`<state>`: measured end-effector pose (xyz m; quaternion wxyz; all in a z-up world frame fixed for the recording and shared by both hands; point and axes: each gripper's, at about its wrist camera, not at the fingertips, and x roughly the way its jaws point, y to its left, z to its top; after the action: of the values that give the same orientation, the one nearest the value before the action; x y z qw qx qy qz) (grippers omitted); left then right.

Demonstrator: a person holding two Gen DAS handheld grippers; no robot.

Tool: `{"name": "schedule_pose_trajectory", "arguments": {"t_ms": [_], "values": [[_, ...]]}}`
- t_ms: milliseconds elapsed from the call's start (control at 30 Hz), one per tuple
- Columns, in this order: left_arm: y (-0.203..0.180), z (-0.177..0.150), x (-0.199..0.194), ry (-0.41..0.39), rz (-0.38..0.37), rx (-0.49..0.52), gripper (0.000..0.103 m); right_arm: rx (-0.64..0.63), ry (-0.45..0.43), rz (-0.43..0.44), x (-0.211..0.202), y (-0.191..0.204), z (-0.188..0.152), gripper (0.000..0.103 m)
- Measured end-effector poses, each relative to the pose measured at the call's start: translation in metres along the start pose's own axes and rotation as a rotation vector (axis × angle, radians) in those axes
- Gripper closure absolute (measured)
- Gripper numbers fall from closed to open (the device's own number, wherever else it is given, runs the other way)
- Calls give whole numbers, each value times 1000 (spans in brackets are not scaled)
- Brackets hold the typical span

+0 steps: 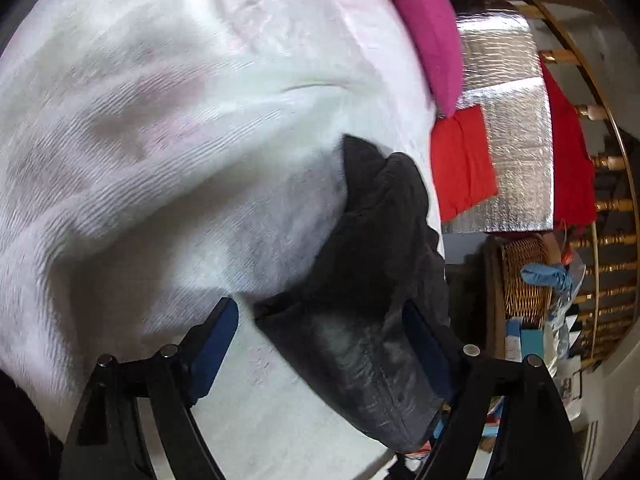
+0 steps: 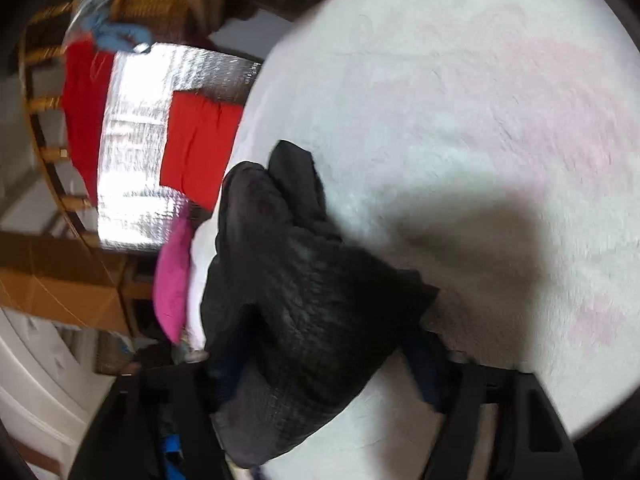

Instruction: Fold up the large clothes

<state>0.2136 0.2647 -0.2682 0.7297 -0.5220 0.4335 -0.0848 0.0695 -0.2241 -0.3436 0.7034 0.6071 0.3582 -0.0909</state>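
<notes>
Dark grey garment [image 1: 360, 280] is lying bunched on the white bedspread [image 1: 160, 120]. Your left gripper [image 1: 320, 344] and right gripper [image 2: 320, 364] are standing open around it, not pressing.

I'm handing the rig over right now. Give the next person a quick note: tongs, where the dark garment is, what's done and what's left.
Left tongs: open, with the bunched dark garment between the fingers, against the right one; no clamp seen.
Right tongs: the same garment lies between the blue fingers; too blurred to tell whether they grip.
Garment: crumpled on the white blanket, near the edge beside the pink pillow.
Done: no neat fold shows yet.
Left: probably spread the garment flat, then fold it.
</notes>
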Motion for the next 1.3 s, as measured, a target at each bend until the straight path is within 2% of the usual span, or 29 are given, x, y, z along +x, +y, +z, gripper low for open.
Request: {"name": "schedule_pose_trajectory", "arguments": {"t_ms": [67,200,333,400,533,633,733,767,900,967,1067,1100,1167,1233,1300], "values": [[-4,2,-1,-15,15,22,47,-58,-31,-7,-6,11,-2,47],[-14,1,-2,-44,22,82,49,-132,-76,0,-13,28,-6,50],[-21,-3,1,-57,135,189,49,-138,-63,-67,-4,25,-7,50],[-17,-3,2,-53,159,190,47,-114,-46,-83,0,19,-5,50],[-23,-5,-5,-67,206,220,44,-76,-28,-42,-6,17,0,47],[-28,-6,-13,-73,263,232,29,-62,-23,-37,-15,17,0,37],[-25,-5,-28,-89,286,226,26,-87,-69,-90,-32,19,1,35],[-26,-4,-33,-104,320,232,26,-92,-93,-104,-39,19,3,31],[-39,-5,-46,-177,474,352,26,-127,-162,-120,-64,26,13,27],[-48,-8,-49,-185,509,423,26,-156,-145,-144,-64,31,18,27],[-67,-22,-43,-214,593,586,23,-187,-104,-170,-54,37,26,27],[-72,-26,-38,-210,617,637,19,-199,-94,-183,-51,40,26,27],[-83,-36,-21,-168,690,759,18,-253,-30,-224,-32,48,31,27],[-88,-40,-3,-115,754,827,18,-306,15,-254,-17,55,33,27],[-88,-35,7,-87,767,838,18,-359,49,-293,-2,60,34,27]]}}
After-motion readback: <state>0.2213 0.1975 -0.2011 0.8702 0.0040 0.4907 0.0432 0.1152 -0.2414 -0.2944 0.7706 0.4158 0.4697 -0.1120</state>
